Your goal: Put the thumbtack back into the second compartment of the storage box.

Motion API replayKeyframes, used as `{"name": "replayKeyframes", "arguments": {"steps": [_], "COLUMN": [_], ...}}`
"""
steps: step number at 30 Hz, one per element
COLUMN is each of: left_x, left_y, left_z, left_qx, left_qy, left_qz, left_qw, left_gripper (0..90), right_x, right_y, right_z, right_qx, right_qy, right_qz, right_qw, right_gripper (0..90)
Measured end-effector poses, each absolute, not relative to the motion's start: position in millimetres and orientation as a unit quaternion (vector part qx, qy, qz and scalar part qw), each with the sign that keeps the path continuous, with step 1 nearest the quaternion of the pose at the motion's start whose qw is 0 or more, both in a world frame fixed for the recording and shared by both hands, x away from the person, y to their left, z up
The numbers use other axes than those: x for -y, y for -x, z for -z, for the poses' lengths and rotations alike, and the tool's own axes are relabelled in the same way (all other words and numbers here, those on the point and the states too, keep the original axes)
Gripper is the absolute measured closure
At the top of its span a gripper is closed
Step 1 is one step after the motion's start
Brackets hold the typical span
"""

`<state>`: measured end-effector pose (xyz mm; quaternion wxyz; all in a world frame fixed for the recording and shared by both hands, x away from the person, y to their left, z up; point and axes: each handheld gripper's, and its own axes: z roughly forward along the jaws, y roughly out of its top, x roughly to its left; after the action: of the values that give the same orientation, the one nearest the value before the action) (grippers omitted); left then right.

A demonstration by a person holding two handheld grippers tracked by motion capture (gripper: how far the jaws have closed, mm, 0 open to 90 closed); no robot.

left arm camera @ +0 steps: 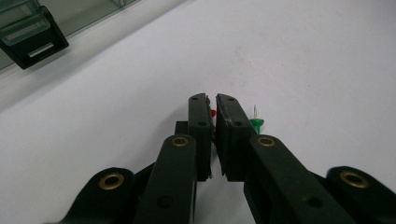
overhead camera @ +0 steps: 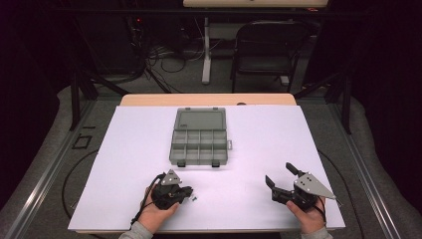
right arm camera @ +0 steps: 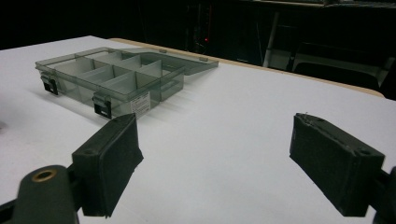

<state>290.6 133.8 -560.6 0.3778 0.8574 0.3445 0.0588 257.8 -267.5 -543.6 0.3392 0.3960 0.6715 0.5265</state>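
My left gripper (overhead camera: 188,191) lies low on the white table near the front edge. Its jaws are closed on a small red push pin (left arm camera: 213,113), seen as a red speck in the narrow gap of the left gripper (left arm camera: 211,100). A green push pin (left arm camera: 256,122) lies on the table just outside the right-hand jaw, needle pointing away. A clear grey compartment box (overhead camera: 199,139) sits open at the table's centre, its lid folded back. My right gripper (overhead camera: 279,173) hovers at the front right, open and empty; in the right gripper view it (right arm camera: 224,158) faces the box (right arm camera: 116,79).
The white table top (overhead camera: 259,129) spreads wide around the box. One black latch (left arm camera: 32,39) of the box shows at the upper left in the left gripper view. A dark chair (overhead camera: 268,50) and cables stand beyond the far edge.
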Motion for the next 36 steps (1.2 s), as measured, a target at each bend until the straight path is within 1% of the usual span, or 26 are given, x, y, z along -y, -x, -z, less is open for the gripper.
{"name": "replayKeyframes", "arguments": {"steps": [15,25,36], "left_x": [-138,-145,-150], "left_y": [-291,-292,-297], "left_z": [556,545,526], "left_qx": [-0.349,-0.361,-0.378], "left_qy": [-0.85,-0.831,-0.797], "left_qz": [-0.06,-0.073,-0.116], "left_qw": [0.389,0.417,0.456], "left_gripper": [85.3,85.4,85.4], "right_x": [269,269,269], "right_y": [-258,-258,-258], "right_z": [543,543,543], "right_qx": [-0.671,-0.67,-0.67], "right_qy": [-0.397,-0.397,-0.399], "right_qz": [-0.526,-0.527,-0.527], "right_qw": [0.339,0.341,0.339], "right_gripper": [15.4,15.4,15.4]}}
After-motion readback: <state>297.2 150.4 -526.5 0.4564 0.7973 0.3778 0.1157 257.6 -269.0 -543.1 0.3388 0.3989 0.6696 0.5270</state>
